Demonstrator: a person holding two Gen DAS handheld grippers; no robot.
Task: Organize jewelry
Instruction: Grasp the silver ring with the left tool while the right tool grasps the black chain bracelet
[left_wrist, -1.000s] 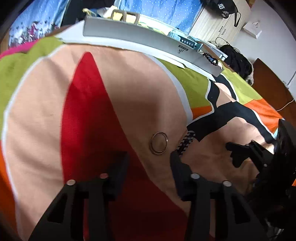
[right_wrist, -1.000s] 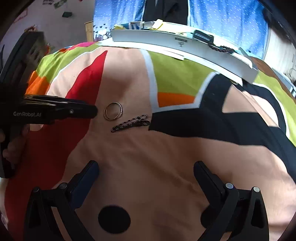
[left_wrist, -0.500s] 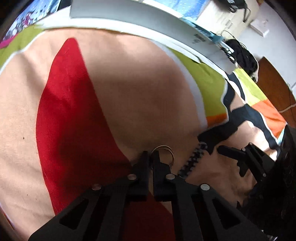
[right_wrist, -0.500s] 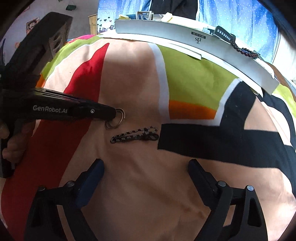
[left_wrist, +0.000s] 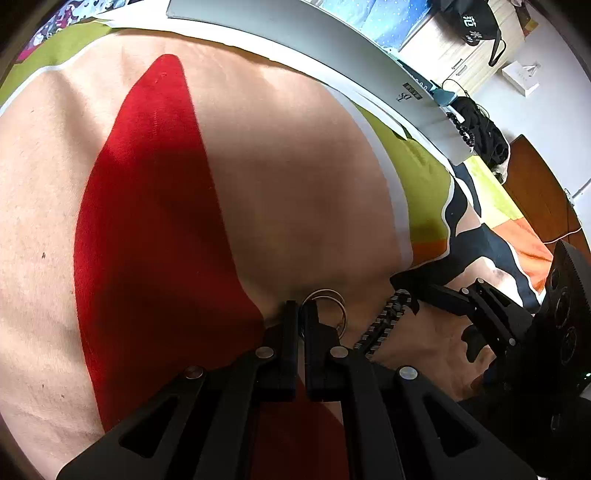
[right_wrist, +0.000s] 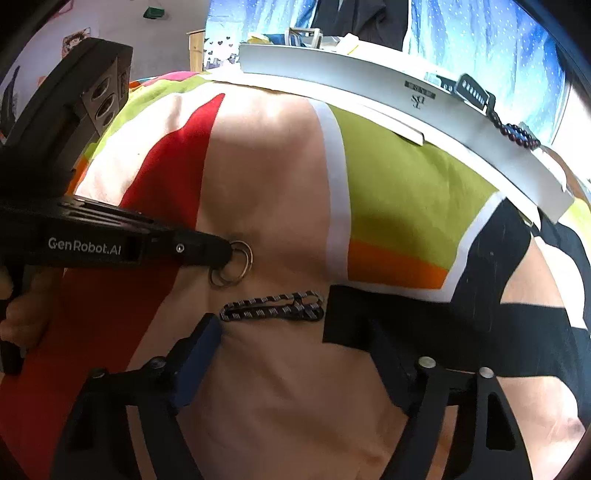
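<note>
Two thin metal rings (left_wrist: 330, 297) lie overlapped on the colourful bedspread. My left gripper (left_wrist: 301, 314) is shut on their left edge; in the right wrist view the same gripper (right_wrist: 226, 254) reaches in from the left and pinches the rings (right_wrist: 242, 267). Just right of them lies a black-and-white braided bracelet (left_wrist: 388, 321), stretched out flat. My right gripper (right_wrist: 275, 326) is open and low over the cloth, its fingers flanking the near side of the bracelet (right_wrist: 273, 312) without touching it.
A long white jewelry box (right_wrist: 369, 85) stands along the far edge of the bed, with a dark bead bracelet (right_wrist: 517, 134) hanging over its right end. A hand (right_wrist: 22, 314) holds the left gripper's handle. Wooden furniture (left_wrist: 535, 192) stands at the right.
My left gripper went from open to shut on the rings and has tilted them slightly. My right gripper has moved forward, down to the braided bracelet.
</note>
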